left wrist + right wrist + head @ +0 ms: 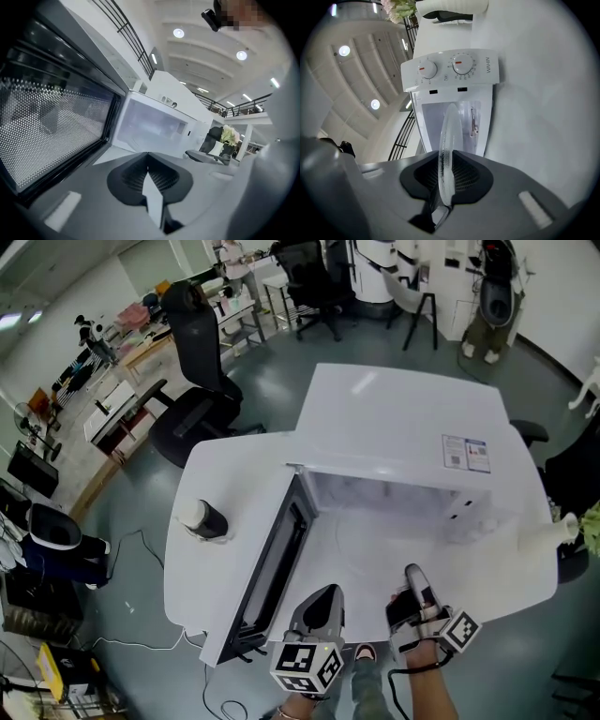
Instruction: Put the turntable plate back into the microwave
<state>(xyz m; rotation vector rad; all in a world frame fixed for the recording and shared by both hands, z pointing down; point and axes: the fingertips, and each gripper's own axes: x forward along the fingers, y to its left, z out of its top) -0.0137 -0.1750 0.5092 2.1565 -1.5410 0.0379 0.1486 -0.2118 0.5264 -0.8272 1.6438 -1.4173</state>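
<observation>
The white microwave (403,418) stands on a white table (211,568) with its door (272,559) swung open to the left. My right gripper (412,576) is shut on the clear glass turntable plate (450,133), which stands edge-on between its jaws (447,161), just in front of the open cavity (474,123). The plate's rim lines up with the cavity below the two dials (450,68). My left gripper (323,596) is beside the door's lower edge, shut with nothing in it (147,157). It faces the cavity (150,126) and the door's mesh window (51,117).
A black-and-white cylinder (203,518) sits on the table left of the door. A white vase with flowers (555,532) stands at the table's right edge. Black office chairs (192,381) and desks are on the floor beyond.
</observation>
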